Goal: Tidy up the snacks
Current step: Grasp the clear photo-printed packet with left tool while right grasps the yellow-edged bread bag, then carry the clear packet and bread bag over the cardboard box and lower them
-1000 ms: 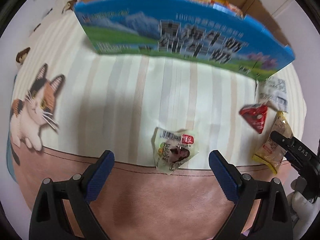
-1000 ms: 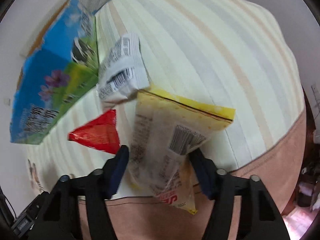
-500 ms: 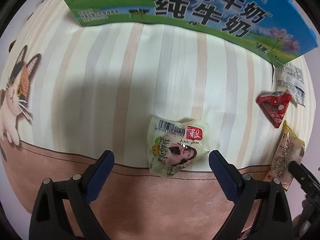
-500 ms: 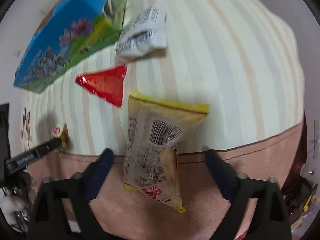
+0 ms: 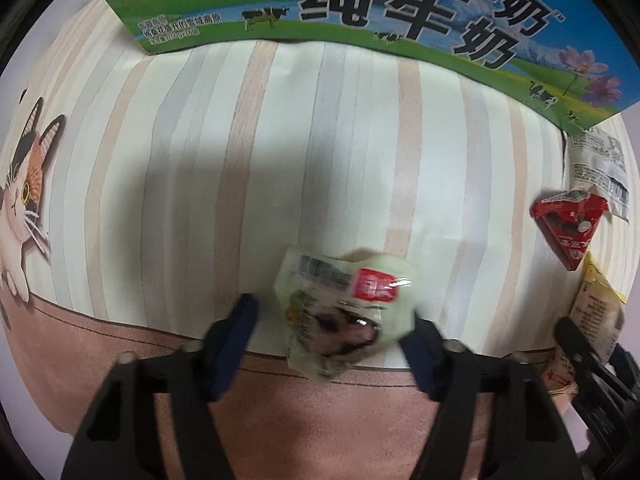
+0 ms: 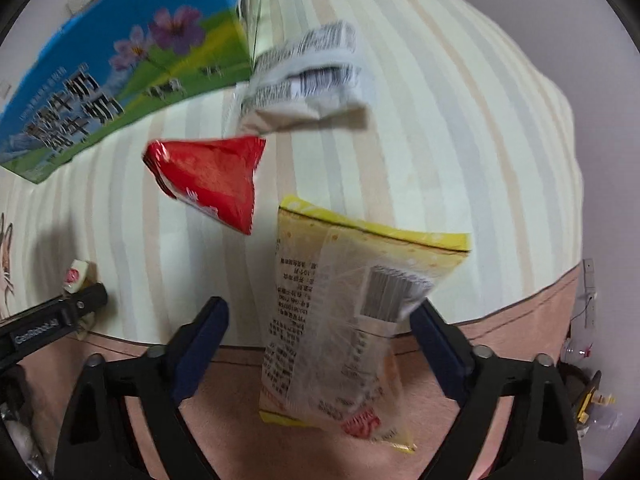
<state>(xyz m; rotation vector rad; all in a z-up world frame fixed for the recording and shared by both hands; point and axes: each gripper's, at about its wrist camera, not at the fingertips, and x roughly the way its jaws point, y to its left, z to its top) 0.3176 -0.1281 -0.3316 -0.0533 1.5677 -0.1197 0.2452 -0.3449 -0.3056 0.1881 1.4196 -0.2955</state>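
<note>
A pale green snack packet (image 5: 348, 312) with a red label lies on the striped cloth between the fingers of my left gripper (image 5: 328, 336). The jaws are closing around it; the right pad is at its edge, while a gap remains at the left pad. My right gripper (image 6: 320, 316) points down over a yellow packet (image 6: 352, 312), its jaws closing too, with the left pad clear of the wrapper. A red triangular packet (image 6: 212, 184) and a white-grey packet (image 6: 308, 76) lie just beyond. The red triangular packet (image 5: 568, 228) also shows in the left wrist view.
A blue and green milk carton box (image 5: 360, 8) stands along the far side of the cloth, and the box (image 6: 100, 92) shows again upper left in the right wrist view. A cat print (image 5: 24, 208) marks the cloth's left edge. A pink border runs along the near edge.
My left gripper came down over the pale green packet and its jaws narrowed around it. My right gripper let go of the yellow packet, opened wide, swung round and narrowed again.
</note>
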